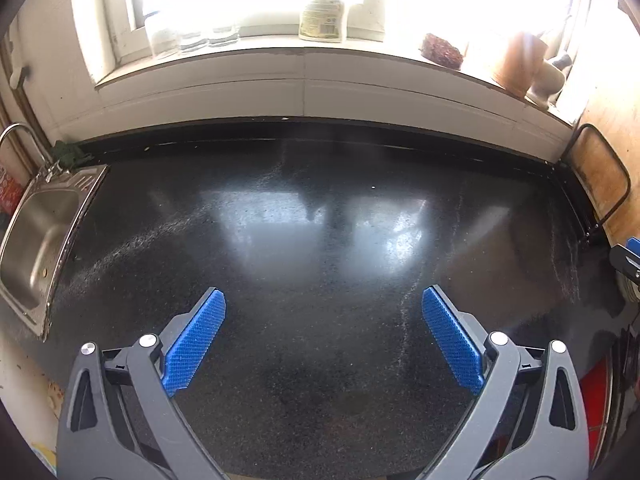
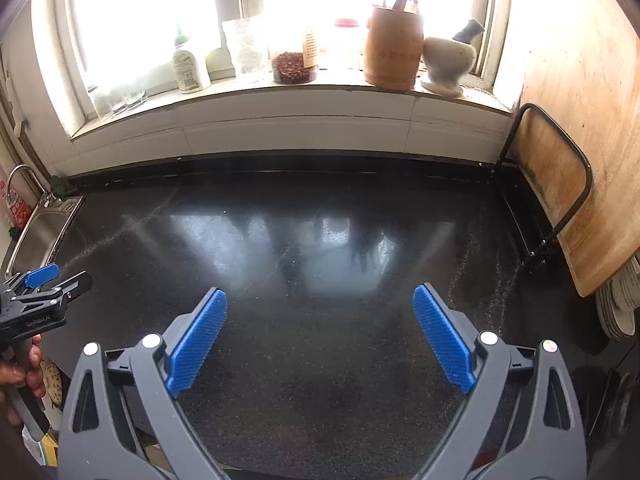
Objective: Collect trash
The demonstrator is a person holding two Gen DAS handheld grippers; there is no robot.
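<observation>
Left claw [image 1: 323, 304]: blue pads spread wide, nothing between them, hanging over the near part of the black speckled desk [image 1: 320, 248] and pointing down toward it. Right claw [image 2: 320, 304]: pads likewise spread wide, gap bare, also over the near part of the desk.

Trash: no piece can be made out in either view. The desk surface between and ahead of both claws shows only window glare and faint pale streaks. One tiny pale speck [image 1: 373, 187] sits far ahead of the left claw, near the middle of the desk; too small to tell what it is.

From the right wrist view, the left claw also shows at the left edge, held by a hand [image 2: 24, 368] on its handle, over the left side of the desk beside the sink.

Surroundings: steel sink [image 1: 36, 232] set into the desk at far left, tap [image 1: 16, 132] behind it. Windowsill [image 2: 280, 92] runs along the far side, strongly backlit. On it, left to right: a white plastic bottle [image 2: 188, 64], a clear jar of reddish-brown flakes [image 2: 292, 65], a wooden utensil holder [image 2: 394, 46] with utensils standing in it, a pale mortar with pestle [image 2: 448, 60]. A wooden board [image 2: 576, 160] leans at the right end of the desk, with a dark metal frame [image 2: 560, 184] in front of it. Stacked plates [image 2: 620, 304] stand on edge at the right margin.
</observation>
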